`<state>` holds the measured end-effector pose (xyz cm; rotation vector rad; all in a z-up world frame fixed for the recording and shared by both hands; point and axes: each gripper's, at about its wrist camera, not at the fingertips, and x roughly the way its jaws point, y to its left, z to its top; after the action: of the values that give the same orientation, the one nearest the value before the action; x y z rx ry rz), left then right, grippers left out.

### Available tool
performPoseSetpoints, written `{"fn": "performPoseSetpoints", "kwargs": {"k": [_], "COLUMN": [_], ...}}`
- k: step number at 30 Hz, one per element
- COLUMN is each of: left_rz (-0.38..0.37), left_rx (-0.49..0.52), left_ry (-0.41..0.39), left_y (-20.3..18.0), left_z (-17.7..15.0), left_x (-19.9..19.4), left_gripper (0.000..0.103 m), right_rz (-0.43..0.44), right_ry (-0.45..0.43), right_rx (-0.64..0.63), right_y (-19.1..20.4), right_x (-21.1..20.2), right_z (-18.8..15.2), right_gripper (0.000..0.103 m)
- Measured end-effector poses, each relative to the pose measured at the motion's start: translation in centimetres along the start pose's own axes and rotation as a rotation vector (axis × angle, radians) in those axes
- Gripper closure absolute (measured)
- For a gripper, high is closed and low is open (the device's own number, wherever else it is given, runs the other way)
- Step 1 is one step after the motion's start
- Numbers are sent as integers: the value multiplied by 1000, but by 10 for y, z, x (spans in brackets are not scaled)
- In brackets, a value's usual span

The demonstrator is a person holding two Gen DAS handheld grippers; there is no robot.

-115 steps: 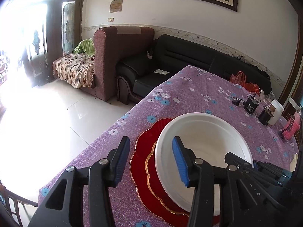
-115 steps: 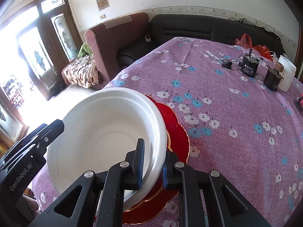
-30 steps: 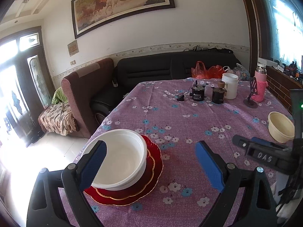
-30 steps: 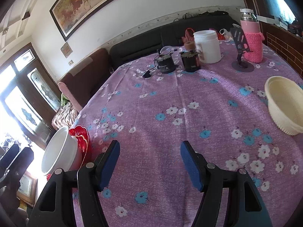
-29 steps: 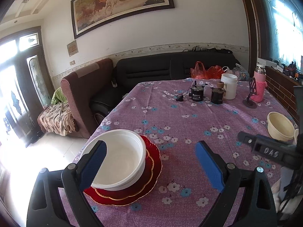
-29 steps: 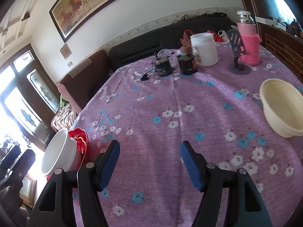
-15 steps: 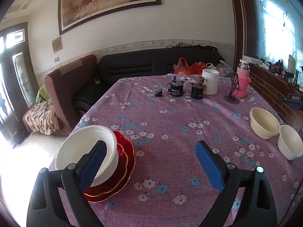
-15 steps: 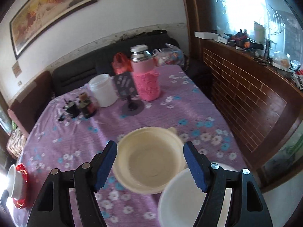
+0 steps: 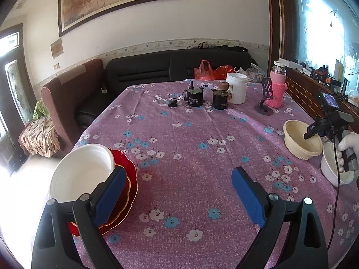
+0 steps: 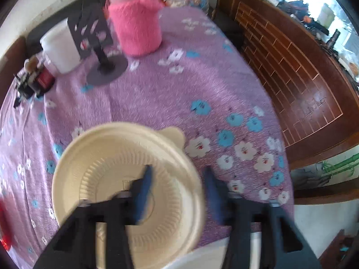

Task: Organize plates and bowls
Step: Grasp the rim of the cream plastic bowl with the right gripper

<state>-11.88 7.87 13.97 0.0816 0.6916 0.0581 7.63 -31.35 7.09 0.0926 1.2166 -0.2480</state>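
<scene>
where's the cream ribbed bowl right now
In the left wrist view the cream ribbed bowl sits near the table's right edge, beside a white bowl.

Black sofa [image 9: 179, 67] beneath framed painting [image 9: 116, 0]

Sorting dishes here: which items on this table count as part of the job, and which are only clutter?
Job: white bowl on the red plates; cream bowl, the right gripper closing over its rim; small white bowl.

Clutter: pink flask, white jar, phone stand, two black gadgets.

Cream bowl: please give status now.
Right gripper closing astride cream bowl rim, not yet gripping. Left gripper open, empty. Small white bowl close beside.
</scene>
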Motion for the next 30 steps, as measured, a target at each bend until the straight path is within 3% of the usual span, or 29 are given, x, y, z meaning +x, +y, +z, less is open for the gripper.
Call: {"fn": "performPoseSetpoints", "kwargs": {"k": [4, 15, 23, 30], "left_rz": [-17, -174, -198, -266], "left_rx": [-13, -99, -37, -59], "left_ry": [7, 109, 167, 290], "left_y": [0, -1, -40, -70], "left_z": [0, 8, 25, 30], "left_x": [5, 39, 93, 149], "left_gripper": [8, 8, 9, 9], "right_rz": [-4, 285, 339, 397], "right_ry": [-18, -11, -107, -150], "right_rx": [-93, -442, -272, -129], "right_y": [26, 120, 109, 95], "right_x": [0, -32, -44, -43], "right_z": [-9, -72, -104, -112], "right_gripper": [79, 83, 80, 80]}}
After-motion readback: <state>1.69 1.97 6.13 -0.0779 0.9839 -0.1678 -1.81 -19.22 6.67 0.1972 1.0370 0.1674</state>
